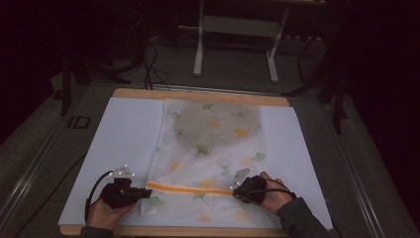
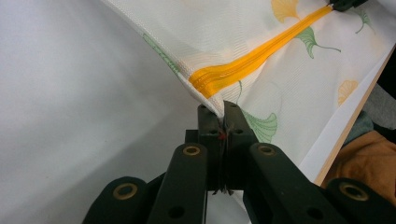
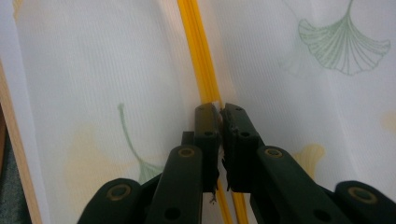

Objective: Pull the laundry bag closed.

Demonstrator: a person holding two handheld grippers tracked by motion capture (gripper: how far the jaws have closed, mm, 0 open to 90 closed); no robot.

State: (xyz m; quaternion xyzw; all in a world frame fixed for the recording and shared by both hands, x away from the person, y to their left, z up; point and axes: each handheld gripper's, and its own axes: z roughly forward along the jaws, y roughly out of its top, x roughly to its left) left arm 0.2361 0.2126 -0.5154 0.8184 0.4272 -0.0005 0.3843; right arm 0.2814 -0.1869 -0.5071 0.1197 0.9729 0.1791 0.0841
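Observation:
A white mesh bag (image 1: pixel 213 148) printed with green and yellow ginkgo leaves lies flat on the white board (image 1: pixel 124 139). An orange zipper (image 1: pixel 188 189) runs across its near end. My left gripper (image 1: pixel 147 192) is shut on the bag's fabric at the zipper's left end (image 2: pixel 210 81), lifting that corner a little. My right gripper (image 1: pixel 234 191) is shut at the zipper's right part, its jaws pinched over the orange zipper (image 3: pixel 201 56). What lies between the right jaws is hidden; it may be the zipper pull.
The board rests on a wooden table (image 1: pixel 198 95) whose near edge (image 3: pixel 18 154) runs just by my hands. Beyond the table stand a white metal frame (image 1: pixel 235 34) and loose cables (image 1: pixel 153 64) on a dark floor. An orange and grey cloth (image 2: pixel 369 154) lies beyond the table edge.

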